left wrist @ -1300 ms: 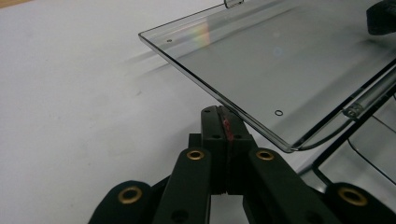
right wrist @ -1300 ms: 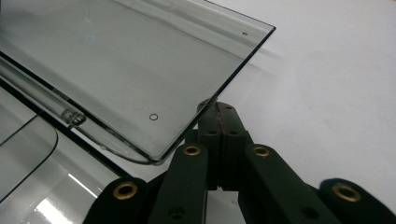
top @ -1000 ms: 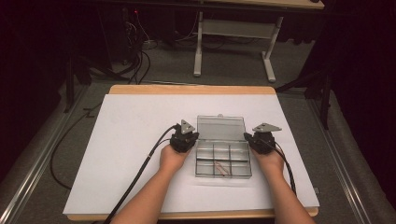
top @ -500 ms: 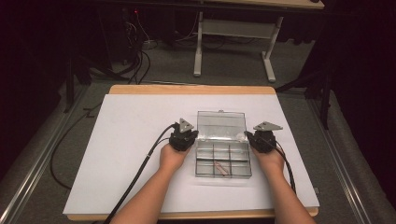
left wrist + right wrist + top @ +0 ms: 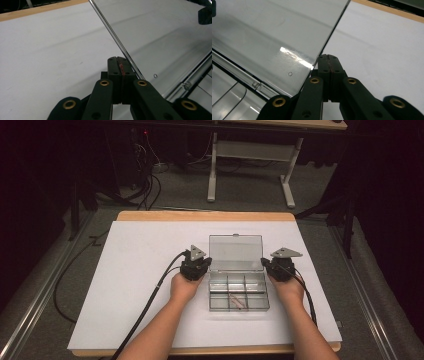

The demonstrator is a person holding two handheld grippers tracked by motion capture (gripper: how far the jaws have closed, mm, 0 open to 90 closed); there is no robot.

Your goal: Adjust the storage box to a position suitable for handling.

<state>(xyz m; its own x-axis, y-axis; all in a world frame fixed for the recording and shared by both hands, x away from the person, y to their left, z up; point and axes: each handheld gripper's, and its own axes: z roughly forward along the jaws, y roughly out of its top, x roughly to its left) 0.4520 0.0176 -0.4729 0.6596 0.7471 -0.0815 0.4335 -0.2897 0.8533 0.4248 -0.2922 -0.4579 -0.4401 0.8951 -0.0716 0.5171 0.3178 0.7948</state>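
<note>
Bench (image 5: 150, 216) has a light wood top, its bare edge showing along the far side and front, with a large white sheet (image 5: 135, 270) covering nearly all of it. Grey carpeted floor (image 5: 180, 190) beyond it, with a second table's white frame legs (image 5: 212, 170) standing on it and a tangle of black cables (image 5: 145, 180) on the floor at far left. A metal rail (image 5: 30, 310) runs along the floor left of the bench, another (image 5: 375, 305) on the right; dark surroundings otherwise.
</note>
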